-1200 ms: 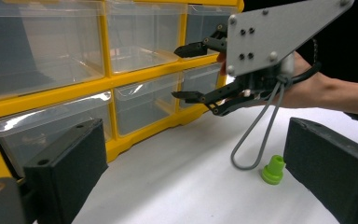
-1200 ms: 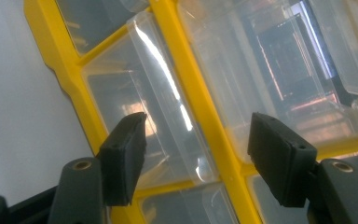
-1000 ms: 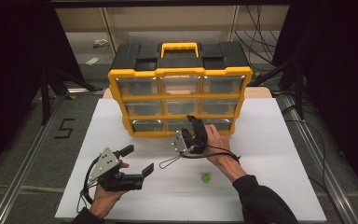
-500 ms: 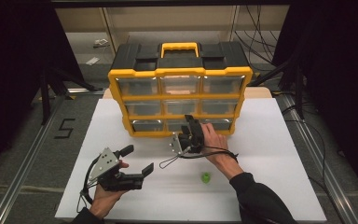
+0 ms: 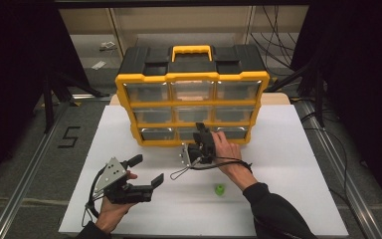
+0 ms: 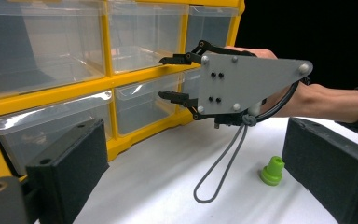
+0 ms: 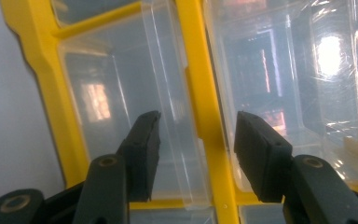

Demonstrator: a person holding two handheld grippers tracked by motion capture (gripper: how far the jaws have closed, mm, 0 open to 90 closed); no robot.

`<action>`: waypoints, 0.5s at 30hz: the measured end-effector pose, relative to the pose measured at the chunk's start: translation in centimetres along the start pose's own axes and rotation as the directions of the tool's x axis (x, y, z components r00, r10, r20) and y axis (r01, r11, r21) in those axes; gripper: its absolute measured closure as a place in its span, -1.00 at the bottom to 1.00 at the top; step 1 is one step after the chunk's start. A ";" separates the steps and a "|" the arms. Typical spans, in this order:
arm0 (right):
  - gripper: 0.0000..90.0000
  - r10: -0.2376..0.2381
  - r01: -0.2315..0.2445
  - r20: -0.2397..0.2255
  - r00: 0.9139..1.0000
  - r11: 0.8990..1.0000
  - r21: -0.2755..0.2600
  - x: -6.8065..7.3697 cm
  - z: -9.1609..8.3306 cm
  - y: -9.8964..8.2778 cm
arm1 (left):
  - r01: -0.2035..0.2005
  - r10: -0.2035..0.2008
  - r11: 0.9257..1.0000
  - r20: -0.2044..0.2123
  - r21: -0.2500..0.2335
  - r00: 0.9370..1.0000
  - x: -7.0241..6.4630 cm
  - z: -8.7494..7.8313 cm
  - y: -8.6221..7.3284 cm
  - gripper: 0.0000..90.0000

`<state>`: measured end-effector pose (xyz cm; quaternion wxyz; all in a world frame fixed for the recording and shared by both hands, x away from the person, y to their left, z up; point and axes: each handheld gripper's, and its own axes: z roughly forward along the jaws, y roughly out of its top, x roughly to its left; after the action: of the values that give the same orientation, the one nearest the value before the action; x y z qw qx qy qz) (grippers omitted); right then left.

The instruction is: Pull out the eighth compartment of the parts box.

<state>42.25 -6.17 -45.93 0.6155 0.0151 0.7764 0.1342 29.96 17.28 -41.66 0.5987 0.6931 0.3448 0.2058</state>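
The drawer (image 5: pixel 194 132) in the middle of the cabinet's bottom row was the thing in hand; the right tongs (image 5: pixel 199 133) stood at its front, jaws apart, with the drawer's clear lip and a yellow upright between them in the right gripper view; nothing was gripped yet. By my reading the reach was made, while the closing on the lip and the pull were still to come; every drawer looked shut. The drawers were thin clear plastic, glossy, box-shaped and seemingly empty; the cabinet (image 5: pixel 192 78) had a yellow frame, a black top and a yellow handle. A small green plug (image 5: pixel 220 189), ribbed and flanged, sat on the white table (image 5: pixel 288 164), well apart from the cabinet. The left tongs (image 5: pixel 148 172) lay open and empty near the table's front; their pads were black and grainy.
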 end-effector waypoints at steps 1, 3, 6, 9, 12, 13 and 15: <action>0.14 0.000 0.000 0.000 1.000 1.000 0.000 0.0 0.0 0.0 | -0.001 0.001 1.000 0.000 0.001 1.000 0.0 0.0 0.0 -0.86; 0.15 -0.009 0.009 0.005 1.000 1.000 -0.002 0.0 0.2 0.1 | -0.003 0.003 1.000 0.001 0.002 1.000 0.0 0.0 0.0 -0.86; 0.16 -0.023 0.023 0.017 1.000 1.000 0.005 0.2 0.2 0.2 | -0.003 0.003 1.000 0.000 0.003 1.000 0.0 0.0 0.0 -0.85; 0.16 -0.019 0.018 0.019 1.000 1.000 0.014 0.3 0.3 0.1 | -0.001 0.001 1.000 -0.001 0.003 1.000 0.0 0.0 0.0 -0.85; 0.16 -0.021 0.021 0.029 0.999 1.000 0.015 0.5 0.4 0.0 | -0.003 0.003 1.000 -0.001 0.002 1.000 0.0 0.0 0.0 -0.85; 0.16 -0.020 0.020 0.027 0.999 1.000 0.014 0.6 0.4 0.0 | -0.003 0.003 1.000 0.000 0.002 1.000 -0.1 0.0 0.0 -0.85; 0.19 -0.034 0.033 0.037 0.999 0.999 0.019 0.7 0.5 0.0 | -0.004 0.004 1.000 0.000 0.005 1.000 -0.1 0.1 0.0 -0.85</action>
<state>42.54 -5.93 -46.71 0.6321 0.0103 0.7661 0.1163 29.96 17.19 -41.70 0.5966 0.6950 0.3441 0.2063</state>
